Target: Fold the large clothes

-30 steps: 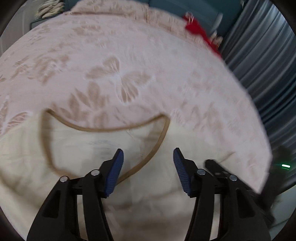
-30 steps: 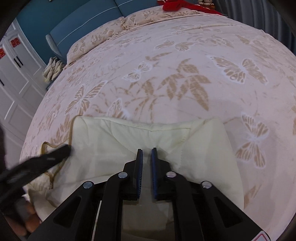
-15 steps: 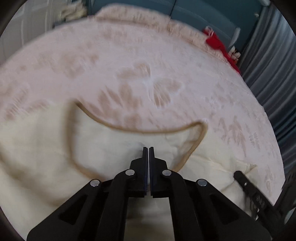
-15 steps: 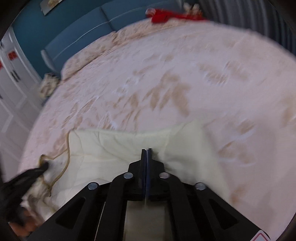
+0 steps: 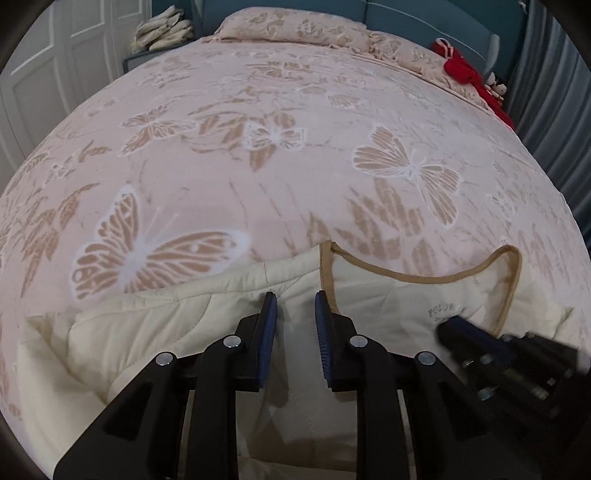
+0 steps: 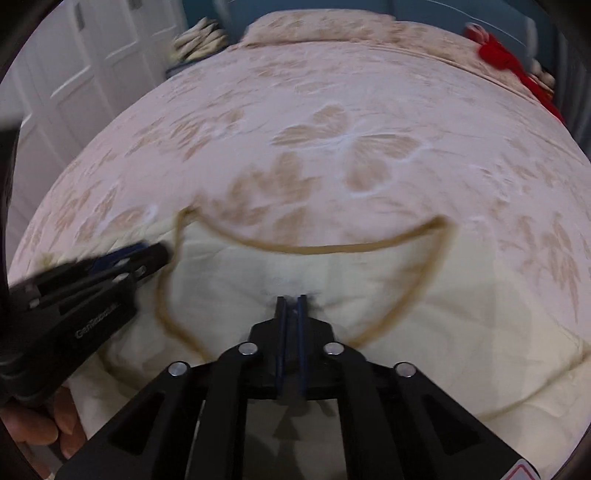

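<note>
cream quilted garment (image 5: 192,325) lies just under both claws on the bed (image 5: 258,184); left claw (image 5: 291,325) spread beside the tan-trimmed neckline (image 6: 332,249), right claw (image 6: 291,317) nearly pressed together, likely pinching cloth below that trim to fold it.

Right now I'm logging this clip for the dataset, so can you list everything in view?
Garment: one, cream quilted with tan neckline trim, near edge of bed.
Bedspread: one, pink with tan butterflies, covering bed.
Pillows: pink patterned, count unclear, at headboard.
Red item: one, far right corner of bed.
Pale stack: one, on stand left of bed.
Curtain: grey, right side.
Left gripper: black, blue pads, jaws apart over garment.
Right gripper: black, jaws nearly closed, pinching fabric inside neckline.
</note>
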Action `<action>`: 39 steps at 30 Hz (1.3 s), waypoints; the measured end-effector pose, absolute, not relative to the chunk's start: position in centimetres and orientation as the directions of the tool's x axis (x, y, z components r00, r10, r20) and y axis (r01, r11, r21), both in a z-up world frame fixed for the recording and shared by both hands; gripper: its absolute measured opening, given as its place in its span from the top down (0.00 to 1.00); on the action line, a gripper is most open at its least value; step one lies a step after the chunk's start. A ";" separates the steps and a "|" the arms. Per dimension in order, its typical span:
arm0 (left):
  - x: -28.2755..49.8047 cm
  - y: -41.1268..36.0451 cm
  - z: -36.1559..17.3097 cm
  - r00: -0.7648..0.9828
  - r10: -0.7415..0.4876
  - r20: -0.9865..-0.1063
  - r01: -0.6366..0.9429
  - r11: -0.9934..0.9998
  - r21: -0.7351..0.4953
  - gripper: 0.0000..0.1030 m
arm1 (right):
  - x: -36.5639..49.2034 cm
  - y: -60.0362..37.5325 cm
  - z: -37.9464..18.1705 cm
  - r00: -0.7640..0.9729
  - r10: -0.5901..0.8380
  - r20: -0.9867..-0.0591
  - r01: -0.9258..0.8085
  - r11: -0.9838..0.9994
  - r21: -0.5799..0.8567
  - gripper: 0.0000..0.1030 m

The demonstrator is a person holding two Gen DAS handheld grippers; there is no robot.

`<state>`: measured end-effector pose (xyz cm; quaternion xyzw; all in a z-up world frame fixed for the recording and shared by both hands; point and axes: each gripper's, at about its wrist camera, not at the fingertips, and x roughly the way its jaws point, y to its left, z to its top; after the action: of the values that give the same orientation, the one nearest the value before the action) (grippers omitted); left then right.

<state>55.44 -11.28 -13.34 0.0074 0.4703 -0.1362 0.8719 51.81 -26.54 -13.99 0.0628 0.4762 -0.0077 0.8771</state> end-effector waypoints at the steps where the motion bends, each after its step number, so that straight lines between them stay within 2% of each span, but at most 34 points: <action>1: 55.5 -11.2 -13.4 0.524 -0.233 -0.819 0.246 0.962 -0.117 0.80 | 51.3 -28.3 -14.0 0.558 -0.011 -0.830 0.150 0.985 0.087 1.00; 2: 55.6 -11.1 -13.6 0.529 -0.238 -0.815 0.246 0.962 -0.122 0.80 | 50.9 -29.9 -14.0 0.561 -0.025 -0.827 0.201 0.974 0.108 1.00; 3: 55.5 -11.0 -13.7 0.535 -0.241 -0.810 0.243 0.962 -0.126 0.80 | 50.3 -32.4 -14.4 0.574 0.026 -0.818 0.249 0.947 0.205 1.00; 5: 55.6 -11.0 -13.9 0.545 -0.242 -0.803 0.242 0.962 -0.126 0.80 | 49.9 -34.2 -15.2 0.588 0.118 -0.800 0.261 0.909 0.325 1.00; 6: 55.5 -11.0 -14.0 0.551 -0.239 -0.800 0.241 0.963 -0.121 0.80 | 49.8 -34.2 -15.3 0.592 0.120 -0.797 0.261 0.907 0.331 1.00; 11: 55.1 -11.3 -14.3 0.578 -0.223 -0.785 0.246 0.965 -0.093 0.80 | 50.2 -31.3 -15.3 0.590 -0.029 -0.807 0.246 0.958 0.145 1.00; 16: 54.8 -12.0 -14.6 0.611 -0.183 -0.770 0.243 0.969 -0.037 0.80 | 50.5 -31.0 -15.6 0.599 -0.068 -0.798 0.241 0.965 0.098 1.00; 23: 54.6 -13.7 -14.6 0.643 -0.067 -0.763 0.232 0.967 0.110 0.80 | 50.1 -29.9 -14.6 0.596 -0.145 -0.790 0.255 0.967 0.015 1.00; 25: 54.1 -12.9 -13.6 0.634 -0.095 -0.768 0.237 0.969 0.075 0.78 | 47.5 -30.4 -12.5 0.609 -0.083 -0.789 0.254 0.962 0.095 0.93; 27: 52.6 -10.2 -11.8 0.610 -0.175 -0.773 0.218 0.975 -0.048 0.70 | 42.5 -31.1 -10.0 0.634 -0.014 -0.773 0.240 0.954 0.180 0.86; 28: 51.3 -8.6 -10.8 0.606 -0.215 -0.766 0.217 0.971 -0.101 0.69 | 40.4 -31.3 -9.4 0.642 0.010 -0.767 0.231 0.951 0.206 0.83; 29: 49.7 -7.1 -9.8 0.613 -0.238 -0.753 0.215 0.968 -0.130 0.64 | 37.7 -31.6 -8.9 0.647 0.033 -0.761 0.221 0.948 0.229 0.73; 30: 47.4 -5.1 -8.7 0.619 -0.257 -0.742 0.216 0.964 -0.154 0.54 | 34.8 -32.0 -8.6 0.648 0.041 -0.761 0.216 0.948 0.235 0.65; 33: 41.1 -0.3 -6.9 0.628 -0.264 -0.732 0.205 0.964 -0.172 0.33 | 24.1 -33.1 -8.3 0.622 -0.032 -0.782 0.234 0.961 0.147 0.55; 36: 33.1 5.0 -6.7 0.579 -0.226 -0.784 0.210 0.970 -0.124 0.33 | 16.5 -34.1 -8.8 0.561 -0.116 -0.819 0.275 0.960 0.053 0.49; 39: 26.9 9.3 -7.8 0.501 -0.209 -0.840 0.180 0.974 -0.136 0.33 | 8.1 -36.0 -9.6 0.486 -0.140 -0.863 0.365 0.930 0.055 0.43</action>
<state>26.91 9.34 -7.76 -0.0151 0.4867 -0.1124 0.8662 8.10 -36.01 -9.57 0.1159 0.4852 -0.1476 0.8540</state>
